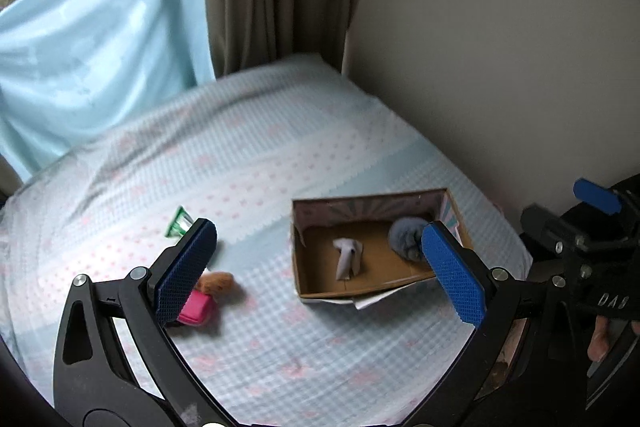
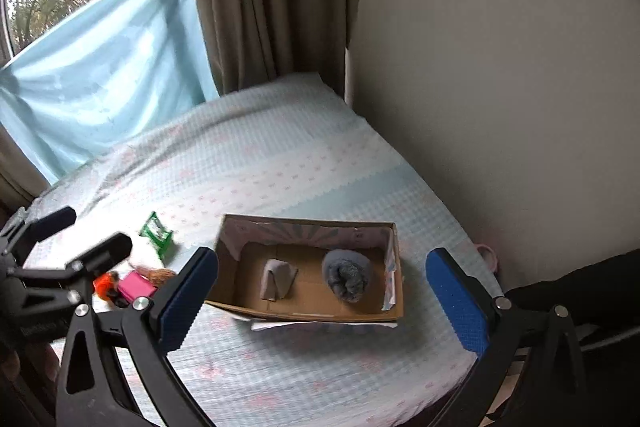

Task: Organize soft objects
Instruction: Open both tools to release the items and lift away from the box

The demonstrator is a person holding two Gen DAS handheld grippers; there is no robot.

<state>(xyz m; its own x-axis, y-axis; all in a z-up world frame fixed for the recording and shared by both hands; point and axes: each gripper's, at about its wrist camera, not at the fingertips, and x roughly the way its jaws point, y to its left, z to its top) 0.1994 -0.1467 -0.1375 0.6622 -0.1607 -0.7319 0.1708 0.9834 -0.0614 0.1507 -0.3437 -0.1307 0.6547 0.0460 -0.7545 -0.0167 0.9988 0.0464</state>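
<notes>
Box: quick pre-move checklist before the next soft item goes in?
1. Left tool open and empty: ok.
2. Right tool open and empty: ok.
3. Box open, with bare floor between the white cloth and grey roll: ok.
4. Items left outside on the bed: brown fluffy piece, pink block, green packet: ok.
5. Which of those are soft: cannot tell for the pink block and green packet.
6. Orange item beside the left tool: identity cannot tell.
</notes>
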